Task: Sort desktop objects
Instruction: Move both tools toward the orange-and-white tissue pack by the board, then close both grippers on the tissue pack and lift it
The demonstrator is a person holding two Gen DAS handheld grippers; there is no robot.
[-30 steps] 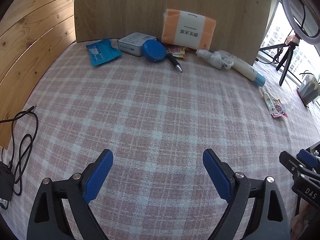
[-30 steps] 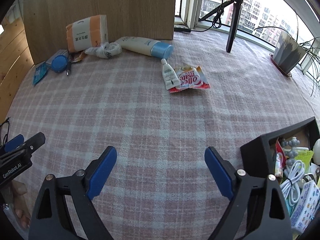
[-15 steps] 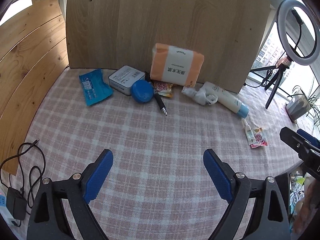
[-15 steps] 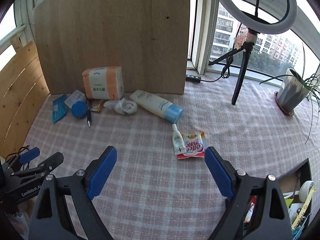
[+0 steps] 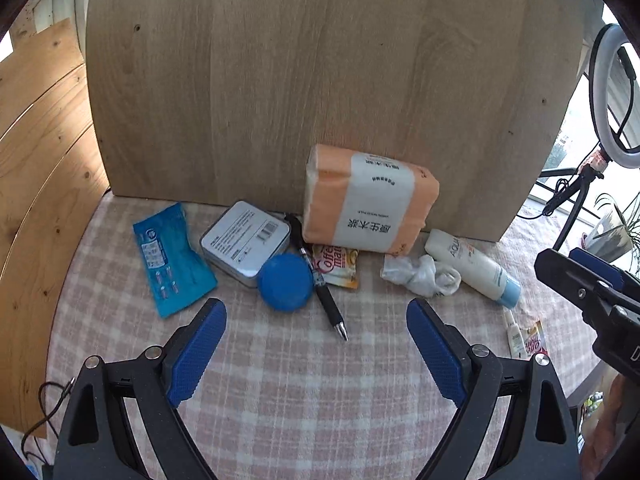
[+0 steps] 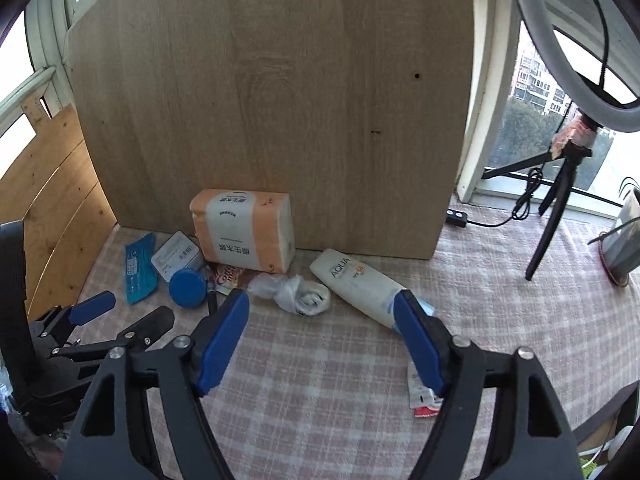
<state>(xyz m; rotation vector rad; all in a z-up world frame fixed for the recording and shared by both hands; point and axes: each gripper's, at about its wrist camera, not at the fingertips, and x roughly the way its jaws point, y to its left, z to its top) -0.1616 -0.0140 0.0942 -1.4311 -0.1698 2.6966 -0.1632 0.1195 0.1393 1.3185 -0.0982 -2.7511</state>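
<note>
Desktop objects, among them the tissue pack, pen and lotion tube, line the tabletop's far edge. We hold both grippers empty: left gripper apart, right gripper just narrowing, nothing between. We judge approach underway; next, choose one item.

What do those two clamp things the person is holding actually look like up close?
Both look alike. The left gripper and the right gripper each have two black plastic arms with triangular cut-outs and silver screws, spreading into a V. Each arm ends in a blue finger pad with a fine ribbed surface. Seen from the side, the right gripper shows part of a white printed marking on its black body.
</note>
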